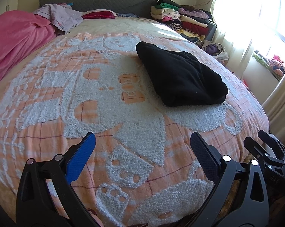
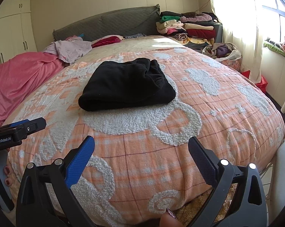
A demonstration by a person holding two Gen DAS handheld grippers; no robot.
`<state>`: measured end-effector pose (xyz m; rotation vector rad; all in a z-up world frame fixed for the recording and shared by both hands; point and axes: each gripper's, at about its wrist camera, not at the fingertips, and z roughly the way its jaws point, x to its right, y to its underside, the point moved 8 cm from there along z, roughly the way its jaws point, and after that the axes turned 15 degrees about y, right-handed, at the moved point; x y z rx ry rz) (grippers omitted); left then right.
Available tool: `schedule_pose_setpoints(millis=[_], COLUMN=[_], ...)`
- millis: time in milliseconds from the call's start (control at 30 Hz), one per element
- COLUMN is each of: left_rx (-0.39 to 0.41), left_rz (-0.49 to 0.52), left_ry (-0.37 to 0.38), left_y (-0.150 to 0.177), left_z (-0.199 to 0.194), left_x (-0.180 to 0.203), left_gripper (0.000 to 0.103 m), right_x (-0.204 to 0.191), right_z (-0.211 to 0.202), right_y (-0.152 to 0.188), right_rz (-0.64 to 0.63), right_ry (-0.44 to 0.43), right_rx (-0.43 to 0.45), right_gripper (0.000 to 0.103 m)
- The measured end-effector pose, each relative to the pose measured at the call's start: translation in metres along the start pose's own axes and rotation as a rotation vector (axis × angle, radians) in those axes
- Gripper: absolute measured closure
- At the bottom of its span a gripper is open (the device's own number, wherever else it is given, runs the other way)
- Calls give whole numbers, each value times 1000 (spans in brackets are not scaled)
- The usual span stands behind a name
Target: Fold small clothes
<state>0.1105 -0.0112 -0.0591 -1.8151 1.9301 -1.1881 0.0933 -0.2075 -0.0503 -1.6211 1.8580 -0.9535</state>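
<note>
Right wrist view shows the bed [image 2: 227, 113] under an orange-and-white blanket, a folded black garment [image 2: 127, 88] lying mid-bed, nearer the foot edge than the headboard. Both the left claw [image 1: 142, 141] and right claw [image 2: 141, 144] hover at the foot edge, fingers spread apart, holding nothing.

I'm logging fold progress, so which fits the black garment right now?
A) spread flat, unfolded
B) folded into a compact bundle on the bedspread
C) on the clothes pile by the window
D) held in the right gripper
B: the black garment lies as a folded bundle on the bedspread, with the left gripper and right gripper both open and empty.
</note>
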Motion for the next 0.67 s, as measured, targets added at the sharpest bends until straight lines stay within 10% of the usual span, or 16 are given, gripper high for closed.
schedule_pose_setpoints(millis=[433,667], left_rx=[104,164], left_rz=[-217,-386], left_ry=[-154,-579], left_y=[-30,-58], left_z=[-53,-144], left_x=[-121,-328], left_gripper=[9,9], right_x=[176,419], right_z=[1,16], right_y=[-2,57], right_rz=[315,634], right_ry=[269,699], right_rx=[-17,-131], right_gripper=[5,5])
